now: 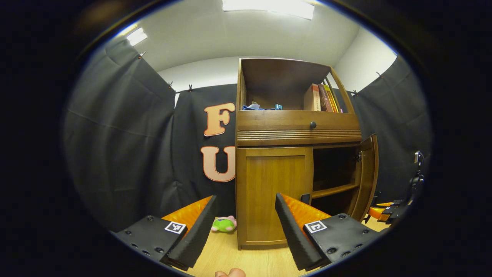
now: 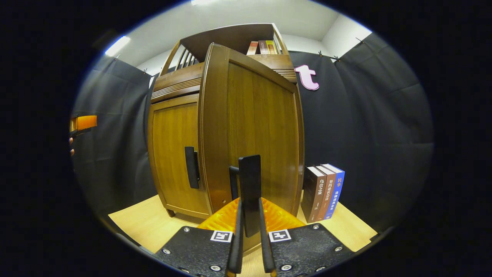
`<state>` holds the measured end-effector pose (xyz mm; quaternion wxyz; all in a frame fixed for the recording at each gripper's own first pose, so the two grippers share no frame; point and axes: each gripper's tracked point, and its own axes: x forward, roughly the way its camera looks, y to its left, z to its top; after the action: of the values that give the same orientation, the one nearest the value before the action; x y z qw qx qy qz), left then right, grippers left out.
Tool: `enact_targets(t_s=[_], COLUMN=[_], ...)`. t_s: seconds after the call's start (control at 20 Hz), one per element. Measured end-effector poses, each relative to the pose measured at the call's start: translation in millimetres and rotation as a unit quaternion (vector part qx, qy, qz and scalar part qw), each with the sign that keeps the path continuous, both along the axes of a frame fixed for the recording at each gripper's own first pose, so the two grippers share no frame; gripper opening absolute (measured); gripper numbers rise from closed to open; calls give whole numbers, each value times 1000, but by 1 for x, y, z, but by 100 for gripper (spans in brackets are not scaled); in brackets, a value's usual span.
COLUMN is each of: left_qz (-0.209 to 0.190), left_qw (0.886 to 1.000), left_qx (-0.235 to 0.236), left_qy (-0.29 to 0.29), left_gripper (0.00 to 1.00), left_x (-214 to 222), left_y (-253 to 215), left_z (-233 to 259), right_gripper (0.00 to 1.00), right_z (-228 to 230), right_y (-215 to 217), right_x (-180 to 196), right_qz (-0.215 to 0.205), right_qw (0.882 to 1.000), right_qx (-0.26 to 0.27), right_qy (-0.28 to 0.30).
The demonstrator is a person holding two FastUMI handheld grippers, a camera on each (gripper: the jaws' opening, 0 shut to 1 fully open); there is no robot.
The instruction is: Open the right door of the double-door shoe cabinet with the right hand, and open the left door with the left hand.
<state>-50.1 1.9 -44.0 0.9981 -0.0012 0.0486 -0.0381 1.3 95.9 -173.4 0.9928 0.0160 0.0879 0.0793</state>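
Note:
The wooden shoe cabinet [image 1: 298,130] stands on a pale wood floor. Its right door [image 2: 253,115] is swung out, and my right gripper [image 2: 250,204] is shut on that door's black handle [image 2: 250,173]. In the left gripper view the open right door [image 1: 367,173] shows edge-on beside the dark inner shelf, with the right gripper [image 1: 390,209] next to it. The left door [image 1: 275,192] is closed, its black handle [image 2: 191,167] near the middle seam. My left gripper [image 1: 245,198] stands open in front of the left door, holding nothing, some way from it.
A green plush toy [image 1: 224,224] lies on the floor left of the cabinet. Three books [image 2: 323,192] stand on the floor to the cabinet's right. More books [image 1: 321,98] and small items sit on the upper open shelf, above a drawer with a knob [image 1: 313,124].

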Motion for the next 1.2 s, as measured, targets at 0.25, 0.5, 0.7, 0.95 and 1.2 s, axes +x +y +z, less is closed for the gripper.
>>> enact_targets(t_s=[0.25, 0.5, 0.7, 0.95, 1.2], left_qz=[-2, -5, -10, -16, -21], left_qw=[1000, 1000, 1000, 1000, 1000], left_qx=[-4, -5, -9, -12, -9], left_qy=[5, 2, 3, 9, 6], left_gripper=[95, 95, 95, 95, 95], left_x=[-1, -1, -1, 0, -1], left_y=[-3, -8, -15, -23, -33], left_z=[-3, 0, -1, -5, -2], right_gripper=[17, 14, 13, 11, 10], right_z=[0, 4, 5, 6, 8], right_y=[-9, -23, -33, -47, -60], right_x=[-5, -12, -16, -21, -24], right_qz=[-6, -15, -19, -26, -32], right_qw=[1000, 1000, 1000, 1000, 999], right_qx=[0, -5, -4, -5, 1], right_qy=[-2, -7, -8, -11, -11])
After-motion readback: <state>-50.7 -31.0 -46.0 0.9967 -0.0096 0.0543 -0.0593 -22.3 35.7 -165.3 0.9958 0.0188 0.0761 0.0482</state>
